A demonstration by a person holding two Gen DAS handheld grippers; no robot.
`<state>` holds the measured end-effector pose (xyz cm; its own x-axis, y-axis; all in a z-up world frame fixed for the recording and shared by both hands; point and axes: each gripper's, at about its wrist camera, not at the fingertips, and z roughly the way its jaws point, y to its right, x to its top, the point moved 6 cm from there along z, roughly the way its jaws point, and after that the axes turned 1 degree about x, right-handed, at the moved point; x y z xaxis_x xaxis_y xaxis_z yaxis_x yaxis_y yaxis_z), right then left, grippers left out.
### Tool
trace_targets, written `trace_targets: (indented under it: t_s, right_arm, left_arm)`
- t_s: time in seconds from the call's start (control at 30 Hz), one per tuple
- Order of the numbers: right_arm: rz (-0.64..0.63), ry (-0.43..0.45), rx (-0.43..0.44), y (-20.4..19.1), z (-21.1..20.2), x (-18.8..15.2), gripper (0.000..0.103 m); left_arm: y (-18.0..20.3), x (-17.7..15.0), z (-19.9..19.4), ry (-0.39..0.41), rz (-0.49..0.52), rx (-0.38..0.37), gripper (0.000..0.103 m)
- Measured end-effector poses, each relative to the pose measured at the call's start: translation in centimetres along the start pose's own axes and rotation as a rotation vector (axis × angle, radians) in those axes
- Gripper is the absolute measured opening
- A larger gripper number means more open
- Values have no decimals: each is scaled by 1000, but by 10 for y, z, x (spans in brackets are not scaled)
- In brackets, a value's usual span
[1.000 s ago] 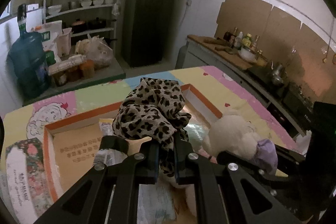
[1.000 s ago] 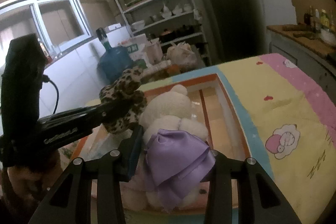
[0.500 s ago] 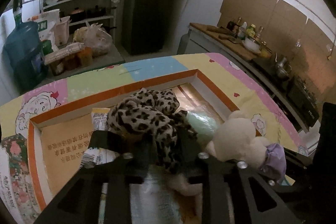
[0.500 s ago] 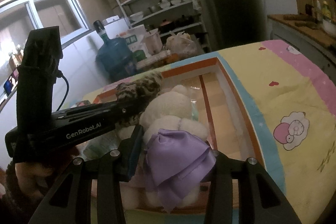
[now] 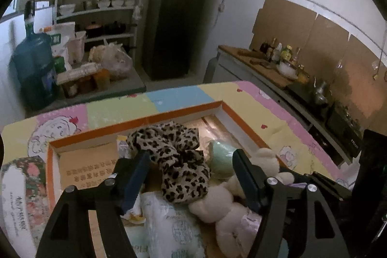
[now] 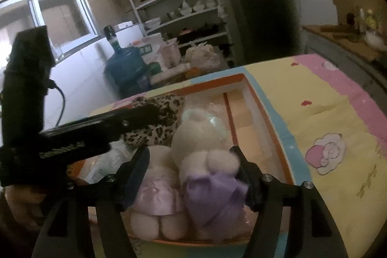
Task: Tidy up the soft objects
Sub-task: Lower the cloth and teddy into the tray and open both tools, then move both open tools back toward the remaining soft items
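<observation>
An orange-rimmed cardboard box [image 5: 169, 116] lies on the table. In it rests a leopard-print cloth [image 5: 174, 156], lying loose between the fingers of my left gripper [image 5: 191, 171]. Those jaws are opening and the pads do not touch the cloth. A white plush toy [image 6: 198, 134] in a purple dress [image 6: 212, 190] sits in the box's near end, between the fingers of my right gripper [image 6: 191, 163]. Its jaws are opening too, with the pads beside the toy and not squeezing it. The same plush [image 5: 225, 204] shows at lower right in the left wrist view.
A printed plastic packet [image 5: 169, 226] and a mint-green item [image 5: 222, 158] also lie in the box. The table wears a pastel cartoon cloth [image 6: 326, 113]. Behind stand shelves [image 5: 101, 6], a blue water jug [image 5: 33, 67], a dark fridge [image 5: 174, 23] and a kitchen counter [image 5: 266, 64].
Both grippers have spread wide. The leopard cloth left the left fingers and dropped into the box. The plush was let go and settled lower in the box.
</observation>
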<state>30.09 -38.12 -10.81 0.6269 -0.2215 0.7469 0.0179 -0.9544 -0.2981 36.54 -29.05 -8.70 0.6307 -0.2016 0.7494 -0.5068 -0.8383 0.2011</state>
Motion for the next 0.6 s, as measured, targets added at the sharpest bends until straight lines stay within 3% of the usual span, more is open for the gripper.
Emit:
trace_targets:
  t_s: [0.27, 0.6]
  right_arm:
    - [-48, 67, -50, -11, -19, 4, 74]
    - [-65, 142, -45, -34, -47, 8, 74]
  left_arm:
    - [4, 2, -33, 81, 31, 36, 72]
    - [4, 5, -86, 215, 65, 93, 72]
